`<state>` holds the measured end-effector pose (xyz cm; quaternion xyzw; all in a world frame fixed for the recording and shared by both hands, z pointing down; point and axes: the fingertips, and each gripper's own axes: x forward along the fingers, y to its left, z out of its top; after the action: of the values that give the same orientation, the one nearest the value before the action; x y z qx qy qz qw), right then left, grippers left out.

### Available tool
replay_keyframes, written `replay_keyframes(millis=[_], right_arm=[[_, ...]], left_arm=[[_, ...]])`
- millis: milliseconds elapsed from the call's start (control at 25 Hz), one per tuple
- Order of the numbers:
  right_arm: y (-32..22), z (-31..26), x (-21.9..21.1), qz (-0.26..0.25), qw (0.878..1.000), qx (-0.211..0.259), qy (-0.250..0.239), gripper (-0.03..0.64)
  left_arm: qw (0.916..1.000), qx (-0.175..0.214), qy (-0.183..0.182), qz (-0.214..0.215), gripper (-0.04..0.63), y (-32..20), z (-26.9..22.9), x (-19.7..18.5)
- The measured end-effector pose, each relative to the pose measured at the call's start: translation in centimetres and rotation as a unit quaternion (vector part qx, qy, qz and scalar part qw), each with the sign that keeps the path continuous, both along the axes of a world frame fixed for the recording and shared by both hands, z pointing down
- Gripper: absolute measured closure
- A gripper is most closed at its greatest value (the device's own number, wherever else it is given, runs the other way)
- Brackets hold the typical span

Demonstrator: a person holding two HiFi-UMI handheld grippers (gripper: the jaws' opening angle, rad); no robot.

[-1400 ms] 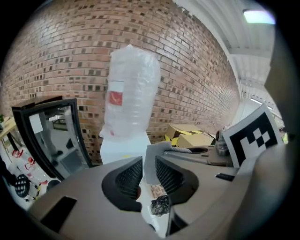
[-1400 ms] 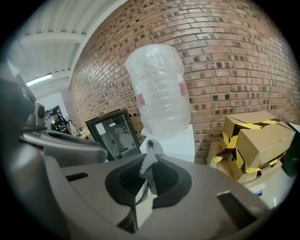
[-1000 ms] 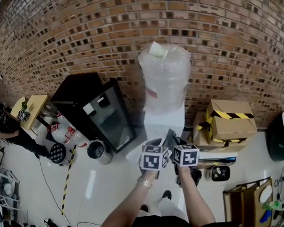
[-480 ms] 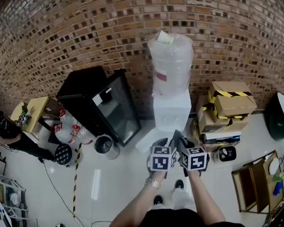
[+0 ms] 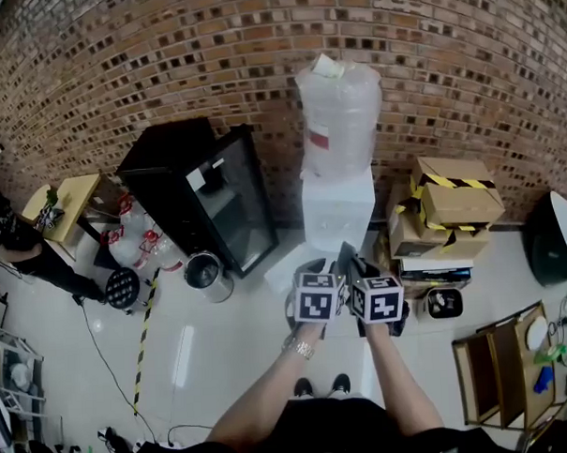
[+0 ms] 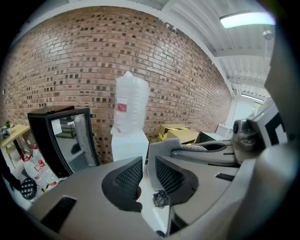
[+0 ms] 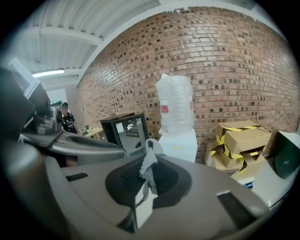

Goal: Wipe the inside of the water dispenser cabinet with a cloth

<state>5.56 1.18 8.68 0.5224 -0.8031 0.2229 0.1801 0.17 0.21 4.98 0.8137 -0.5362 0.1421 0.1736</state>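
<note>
At 12 o'clock, against the brick wall (image 5: 163,48): water dispenser (image 5: 337,214), well apart, cabinet not yet reached. Right gripper (image 7: 146,178) clamped on grey cloth (image 7: 149,159), likely carried ready for wiping. Left gripper (image 6: 147,174): jaws apart, empty, probably kept free for the door.

The left arm (image 5: 263,405) and right arm (image 5: 396,394) reach forward, with the grippers close side by side. The left gripper (image 6: 148,174) has its jaws a little apart and holds nothing. The right gripper (image 7: 146,174) pinches a cloth (image 7: 149,159)
</note>
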Motion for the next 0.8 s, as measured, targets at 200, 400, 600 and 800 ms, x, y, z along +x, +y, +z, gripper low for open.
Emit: replay_keyframes(millis=[200,400,600,800], right_arm=[[0.4,-1.1,-0.6,-0.027,1.000,0.007,-0.003,0.606],[1.0,-1.8,-0.5,-0.033,0.999,0.012,-0.008,0.607],[1.4,-1.9,0.0,-0.029,0.999,0.015,-0.015,0.607],[1.7,-1.8,0.3,-0.025,1.000,0.011,-0.013,0.607]], left_arm=[[0.9999,0.006,-0.005,-0.009,0.506,0.9,-0.7,0.4],[0.9998,0.009,-0.002,-0.016,0.506,1.4,-1.4,0.6],[0.9998,0.010,0.000,-0.017,0.506,1.9,-1.2,0.8],[0.9999,0.004,-0.001,-0.011,0.506,2.3,-1.0,1.0]])
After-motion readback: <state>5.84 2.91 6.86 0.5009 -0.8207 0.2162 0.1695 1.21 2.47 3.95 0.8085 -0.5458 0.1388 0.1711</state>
